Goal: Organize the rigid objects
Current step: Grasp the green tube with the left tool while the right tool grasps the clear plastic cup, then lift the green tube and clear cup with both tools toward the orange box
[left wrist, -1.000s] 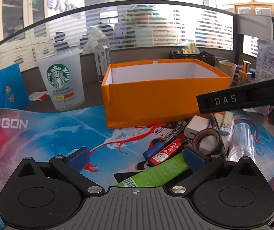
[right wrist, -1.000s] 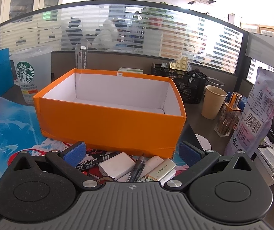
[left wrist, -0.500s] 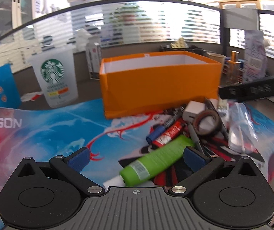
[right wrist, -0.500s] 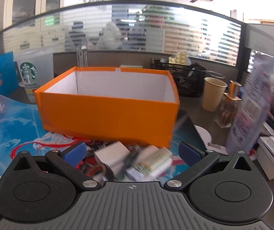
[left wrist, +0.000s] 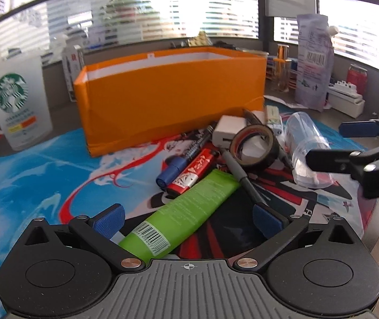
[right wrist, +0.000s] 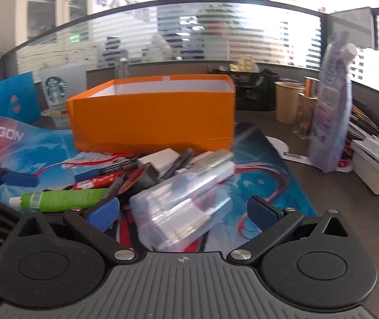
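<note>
An open orange box (left wrist: 168, 98) (right wrist: 152, 122) stands on a colourful mat, with a heap of small items in front of it. The heap holds a green tube (left wrist: 181, 212) (right wrist: 62, 199), a blue marker (left wrist: 186, 156), a red lighter (left wrist: 192, 172), a tape roll (left wrist: 255, 146), a white charger (left wrist: 229, 130), a black pen (left wrist: 242, 178) and a clear plastic case (left wrist: 306, 148) (right wrist: 181, 202). My left gripper (left wrist: 186, 218) is open, its fingers on either side of the green tube's cap end. My right gripper (right wrist: 181, 212) is open around the clear case, and shows at the right of the left wrist view (left wrist: 335, 146).
A Starbucks cup (left wrist: 16, 106) stands left of the box. A purple pouch (right wrist: 332, 106), a paper cup (right wrist: 287, 103), a black basket (right wrist: 253, 87) and white boxes (right wrist: 378, 159) crowd the right side of the desk. A blue bag (right wrist: 8, 98) is at the far left.
Both grippers have dropped lower and come in over the heap. The left one now straddles the green tube; the right one has swung to the clear case. Both stayed open.
</note>
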